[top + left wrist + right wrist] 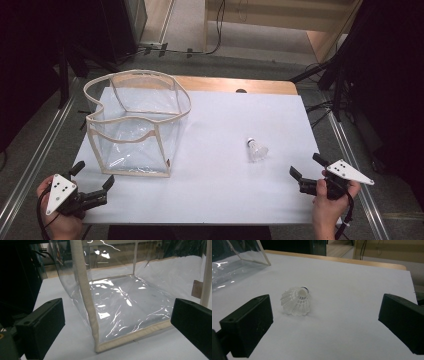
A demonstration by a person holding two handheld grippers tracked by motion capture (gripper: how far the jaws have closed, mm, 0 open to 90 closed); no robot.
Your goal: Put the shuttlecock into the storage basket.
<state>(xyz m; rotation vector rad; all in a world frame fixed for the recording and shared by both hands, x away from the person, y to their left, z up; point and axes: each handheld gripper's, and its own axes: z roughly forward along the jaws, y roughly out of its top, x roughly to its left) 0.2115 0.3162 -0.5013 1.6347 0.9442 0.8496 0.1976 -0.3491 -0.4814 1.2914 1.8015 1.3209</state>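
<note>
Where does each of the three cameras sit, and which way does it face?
High view: above the table's near edge, looking forward and down; both hands, left gripper and right gripper show.
Left gripper view: on the left gripper, facing the clear bag; its own black jaws stand apart.
Right gripper view: on the right gripper, facing the shuttlecock; its jaws stand apart.
Shared: the bag and white tabletop.

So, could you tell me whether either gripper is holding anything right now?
Nothing is held: the left gripper and right gripper are open; the shuttlecock lies free.
</note>
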